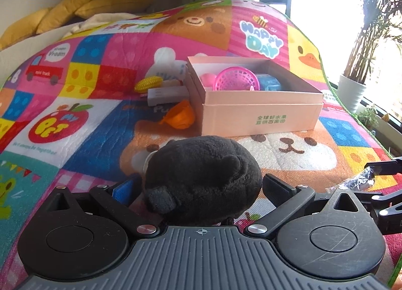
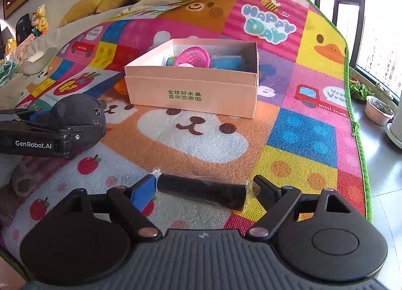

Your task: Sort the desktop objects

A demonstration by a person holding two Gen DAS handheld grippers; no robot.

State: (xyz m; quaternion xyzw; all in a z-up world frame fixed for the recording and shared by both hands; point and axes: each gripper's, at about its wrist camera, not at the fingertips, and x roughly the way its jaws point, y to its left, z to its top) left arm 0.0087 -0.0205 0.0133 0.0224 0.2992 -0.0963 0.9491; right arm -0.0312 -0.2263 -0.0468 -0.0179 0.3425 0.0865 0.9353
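My left gripper (image 1: 201, 187) is shut on a black plush toy (image 1: 203, 177); it also shows in the right wrist view (image 2: 78, 114) at the left, held just above the mat. My right gripper (image 2: 203, 189) is shut on a dark wrapped roll (image 2: 201, 190), held end to end between the fingers; the roll's end shows in the left wrist view (image 1: 361, 179). A pink cardboard box (image 1: 261, 114) (image 2: 191, 91) stands ahead on the mat and holds a pink basket (image 1: 236, 79) (image 2: 193, 57), a blue pack (image 1: 270, 82) (image 2: 226, 61) and a pink ball (image 1: 208, 79).
Left of the box lie a yellow toy corn (image 1: 148, 83), a white flat pack (image 1: 167, 94) and an orange toy (image 1: 179, 115). The colourful play mat (image 2: 301, 134) ends at a green edge on the right, with potted plants (image 2: 379, 111) on the floor beyond. Yellow cushions (image 1: 75, 8) lie behind.
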